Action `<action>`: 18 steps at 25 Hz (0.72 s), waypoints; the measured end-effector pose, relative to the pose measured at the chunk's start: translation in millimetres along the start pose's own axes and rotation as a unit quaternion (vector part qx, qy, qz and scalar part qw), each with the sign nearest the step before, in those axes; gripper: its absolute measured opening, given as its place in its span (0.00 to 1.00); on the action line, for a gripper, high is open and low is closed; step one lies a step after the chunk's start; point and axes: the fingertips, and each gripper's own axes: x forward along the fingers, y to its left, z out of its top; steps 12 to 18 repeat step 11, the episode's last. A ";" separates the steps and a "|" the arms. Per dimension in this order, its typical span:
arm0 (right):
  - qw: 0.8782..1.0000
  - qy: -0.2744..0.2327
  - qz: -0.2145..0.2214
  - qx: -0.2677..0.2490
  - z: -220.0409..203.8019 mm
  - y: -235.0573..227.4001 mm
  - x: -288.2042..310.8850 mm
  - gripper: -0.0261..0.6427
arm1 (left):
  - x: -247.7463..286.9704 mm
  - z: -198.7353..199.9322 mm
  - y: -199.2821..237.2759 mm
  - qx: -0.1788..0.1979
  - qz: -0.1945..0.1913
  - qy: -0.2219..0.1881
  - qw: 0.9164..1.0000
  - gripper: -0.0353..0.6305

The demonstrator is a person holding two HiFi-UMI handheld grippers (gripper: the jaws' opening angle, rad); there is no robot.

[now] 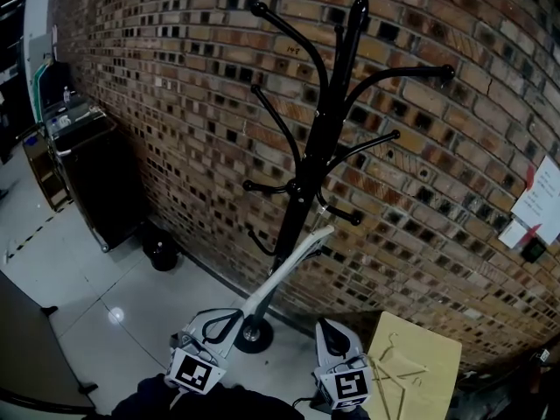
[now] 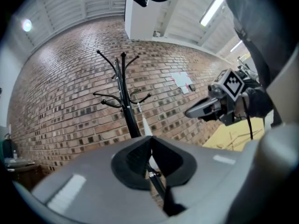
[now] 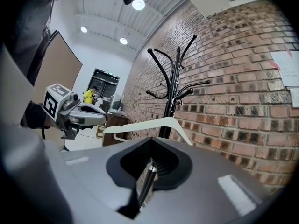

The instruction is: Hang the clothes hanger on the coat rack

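A black coat rack (image 1: 311, 173) with curved arms stands against the brick wall; it also shows in the left gripper view (image 2: 124, 92) and the right gripper view (image 3: 174, 83). A white clothes hanger (image 1: 289, 265) slants up toward the rack's lower arms. My left gripper (image 1: 220, 326) is shut on its near end, and a white sliver of the hanger (image 2: 144, 125) shows above the closed jaws. The right gripper view shows the hanger (image 3: 154, 124) side-on, with its metal hook near the rack's pole. My right gripper (image 1: 332, 332) is beside it, shut and holding nothing.
A pale wooden board (image 1: 433, 348) with several wooden hangers lies at the lower right. A black cabinet (image 1: 96, 178) and a small black bin (image 1: 162, 252) stand along the wall on the left. Paper sheets (image 1: 542, 199) hang on the bricks at the right.
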 end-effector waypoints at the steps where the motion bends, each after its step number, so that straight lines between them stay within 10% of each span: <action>1: 1.000 0.000 0.000 0.000 -0.2 0.6 0.1 0.05 | -0.5 -0.3 0.0 0.000 0.000 0.001 1.000 0.06; 18: 1.000 0.003 0.005 0.001 -1.2 7.1 1.4 0.05 | -5.0 -0.4 0.2 0.003 -0.002 0.003 1.000 0.06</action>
